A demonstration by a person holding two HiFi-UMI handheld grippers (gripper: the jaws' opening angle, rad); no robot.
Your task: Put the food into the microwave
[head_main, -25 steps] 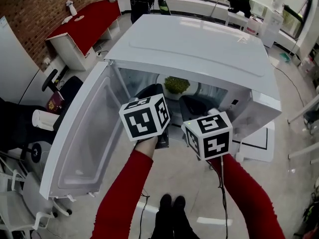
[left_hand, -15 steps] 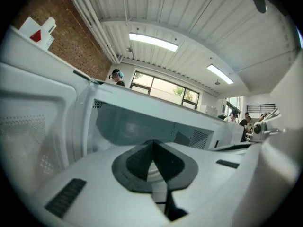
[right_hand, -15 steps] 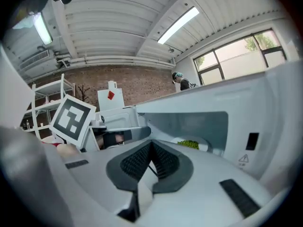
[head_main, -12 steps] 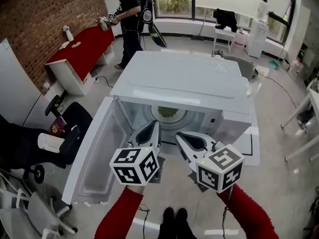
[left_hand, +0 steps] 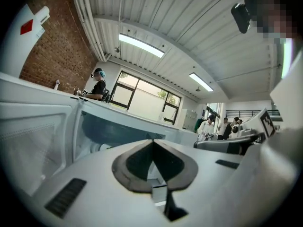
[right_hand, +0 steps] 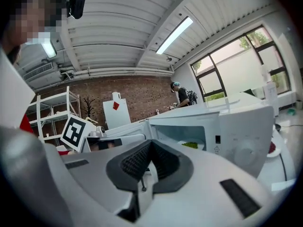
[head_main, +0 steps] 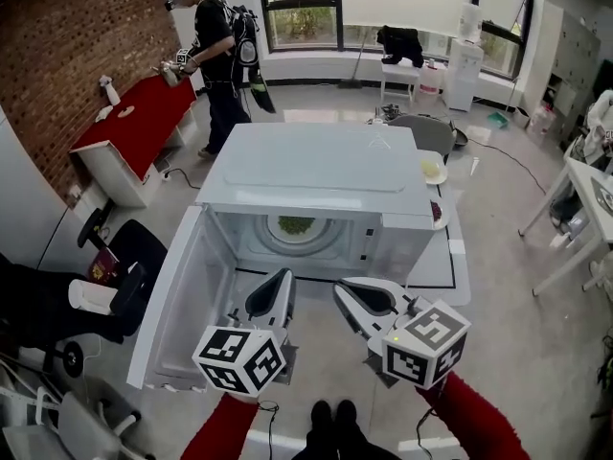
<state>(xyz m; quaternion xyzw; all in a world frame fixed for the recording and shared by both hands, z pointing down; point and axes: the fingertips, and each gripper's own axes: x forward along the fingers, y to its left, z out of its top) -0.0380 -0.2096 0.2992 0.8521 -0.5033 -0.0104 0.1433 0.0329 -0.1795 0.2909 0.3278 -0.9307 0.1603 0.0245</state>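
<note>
The white microwave [head_main: 326,171] stands with its door [head_main: 182,305] swung open to the left. Inside, green food on a plate [head_main: 295,226] rests on the turntable; the right gripper view also catches the food [right_hand: 190,145]. My left gripper [head_main: 285,274] hangs in front of the cavity, apart from it, shut and holding nothing, its pads meeting at the tip [left_hand: 152,141]. My right gripper [head_main: 338,287] is beside it at the same distance, also shut and holding nothing [right_hand: 150,143].
A person [head_main: 209,51] stands at the back by a red table [head_main: 134,123]. A plate [head_main: 431,169] lies on the white table [head_main: 452,262] right of the microwave. Black chairs [head_main: 115,286] crowd the left side. People stand far off [left_hand: 208,126].
Both grippers have drawn back out of the microwave's mouth toward me and a little upward. The food stays inside on the turntable. The door is still open.
</note>
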